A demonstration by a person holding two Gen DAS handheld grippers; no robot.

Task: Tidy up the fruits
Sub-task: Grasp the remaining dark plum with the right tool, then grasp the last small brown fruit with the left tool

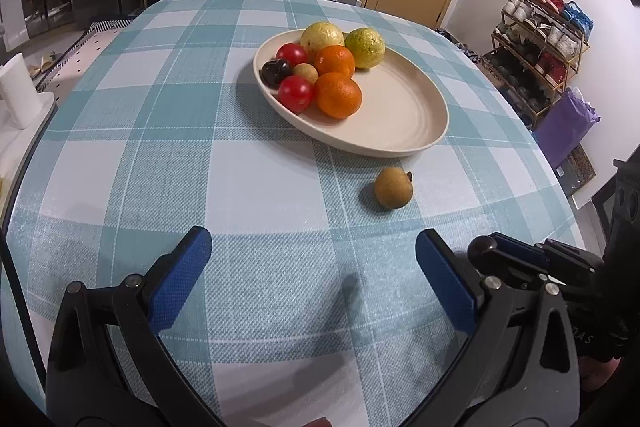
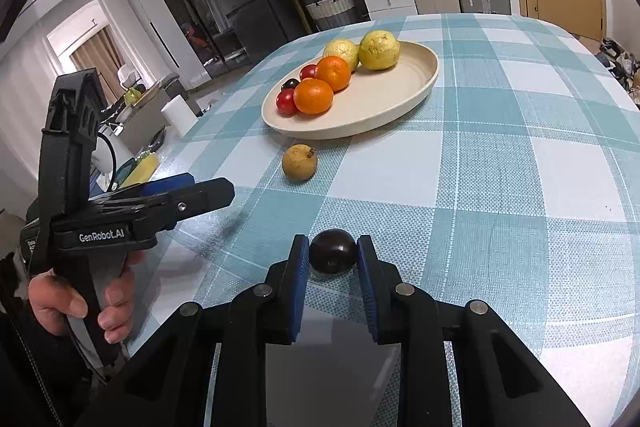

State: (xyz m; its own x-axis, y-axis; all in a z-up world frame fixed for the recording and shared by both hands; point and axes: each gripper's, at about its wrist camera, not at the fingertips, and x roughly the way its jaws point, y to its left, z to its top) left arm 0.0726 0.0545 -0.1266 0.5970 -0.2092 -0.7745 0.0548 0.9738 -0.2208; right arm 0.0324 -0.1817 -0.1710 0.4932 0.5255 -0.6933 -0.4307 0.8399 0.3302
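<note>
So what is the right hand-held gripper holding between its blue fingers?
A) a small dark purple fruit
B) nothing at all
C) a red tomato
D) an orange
A: in the right wrist view, the right hand-held gripper has its blue fingers closed on either side of a small dark purple fruit, while the oranges and red fruits sit in the cream plate.

Black tongs [image 2: 333, 259] with blue pads [image 2: 299, 283], silver screws, white "GenRobot.AI" lettering.

Teal/white check cloth [image 1: 248, 187], cream plate [image 1: 400, 115], 2 orange oranges [image 1: 338, 95], blue-padded tongs [image 2: 333, 253]
</note>
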